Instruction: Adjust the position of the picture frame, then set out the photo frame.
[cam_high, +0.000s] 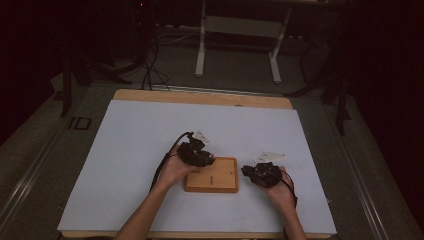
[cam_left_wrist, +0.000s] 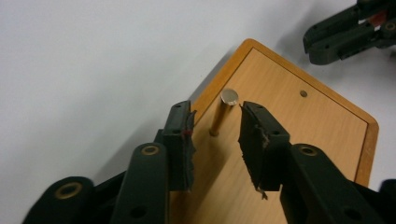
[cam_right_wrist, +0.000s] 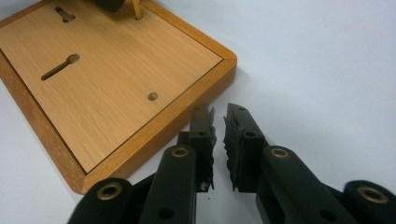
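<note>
A flat wooden board (cam_high: 220, 181) lies on the white sheet in front of the person. A thin brass peg (cam_left_wrist: 222, 114) with a flat silver top stands upright in the board (cam_left_wrist: 299, 126) near its corner. My left gripper (cam_left_wrist: 215, 108) straddles the peg with a gap on each side, so the pads do not press it. In the high view the left gripper (cam_high: 202, 161) sits over the board's upper left corner. My right gripper (cam_right_wrist: 219, 112) rests on the sheet just off the board's edge (cam_right_wrist: 154, 135), jaws slightly apart with nothing between them. It also appears in the high view (cam_high: 248, 171) right of the board.
The board's face has two keyhole slots (cam_right_wrist: 60, 66) and a small round hole (cam_right_wrist: 152, 96). The white sheet (cam_high: 150, 150) covers a wooden table (cam_high: 200, 96). Beyond the table, a white frame stand (cam_high: 237, 30) and cables lie on the dark floor.
</note>
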